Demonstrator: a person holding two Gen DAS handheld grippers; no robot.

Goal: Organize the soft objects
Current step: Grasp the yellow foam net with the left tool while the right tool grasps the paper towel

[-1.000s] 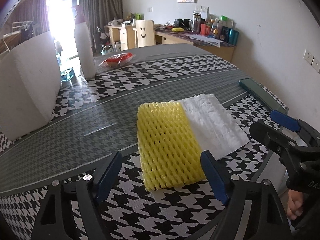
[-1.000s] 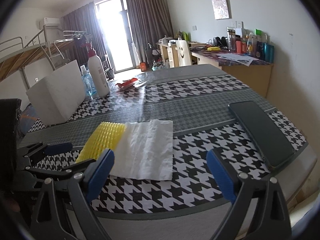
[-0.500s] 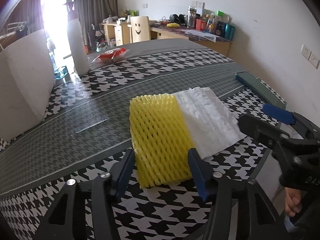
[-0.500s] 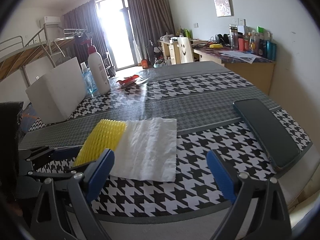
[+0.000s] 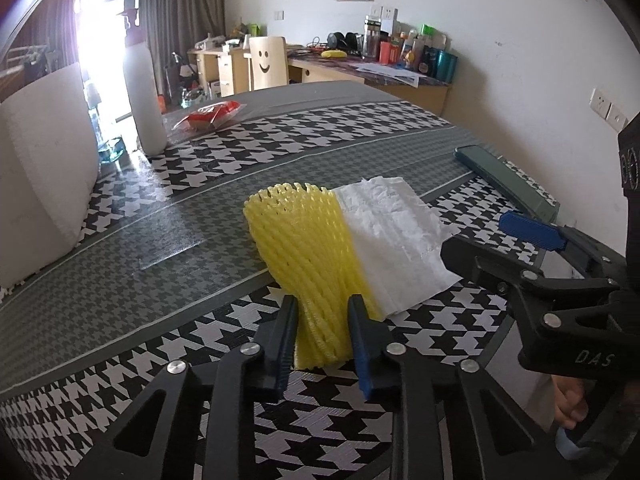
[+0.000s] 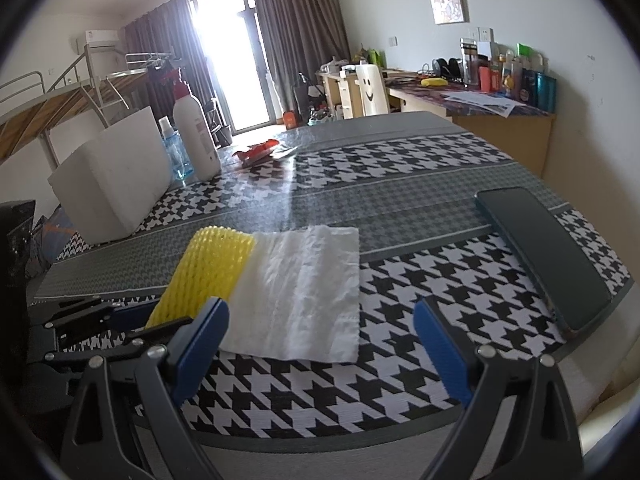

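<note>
The yellow foam net (image 5: 304, 240) lies near the table (image 5: 120, 280) front edge, with bare cloth left of it and a white tissue (image 5: 396, 240) touching its right side. Flat a second ago, it now bunches narrow as the left tongs (image 5: 322, 316) close on its near end. The right tongs (image 6: 320, 344) gape wide, empty.

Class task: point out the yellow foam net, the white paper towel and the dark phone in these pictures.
yellow foam net (image 5: 304, 240): left wrist view, middle of its mesh.
white paper towel (image 6: 304, 280): right wrist view, centre of sheet.
dark phone (image 6: 544, 256): right wrist view, middle of its face.
</note>
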